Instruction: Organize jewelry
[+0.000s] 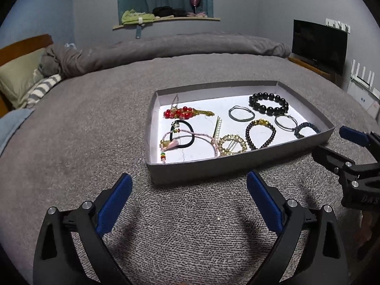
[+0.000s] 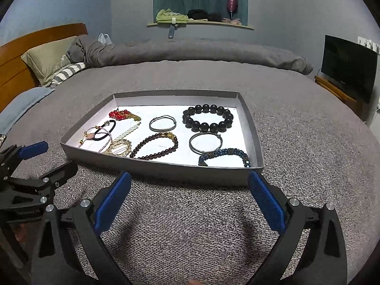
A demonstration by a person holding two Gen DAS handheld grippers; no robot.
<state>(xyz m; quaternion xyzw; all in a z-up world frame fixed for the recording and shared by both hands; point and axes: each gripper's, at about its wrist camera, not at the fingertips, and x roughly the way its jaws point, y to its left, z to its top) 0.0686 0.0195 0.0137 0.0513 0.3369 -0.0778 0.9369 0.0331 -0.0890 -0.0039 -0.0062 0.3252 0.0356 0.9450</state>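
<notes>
Right wrist view: right gripper (image 2: 189, 185) and left gripper (image 1: 189, 185) hover spread wide (nothing held) before the jewelry tray (image 2: 163, 169).

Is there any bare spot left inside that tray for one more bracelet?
Tray: a bare strip along the far wall, behind the black bead bracelet, and a gap between the red bead piece and thin bangle. The near-left corner is crowded with tangled pieces.

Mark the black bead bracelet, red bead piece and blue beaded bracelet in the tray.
black bead bracelet (image 2: 208, 125): right wrist view, on a front bead.
red bead piece (image 1: 178, 113): left wrist view, on the bead cluster.
blue beaded bracelet (image 2: 228, 152): right wrist view, on its far arc.
</notes>
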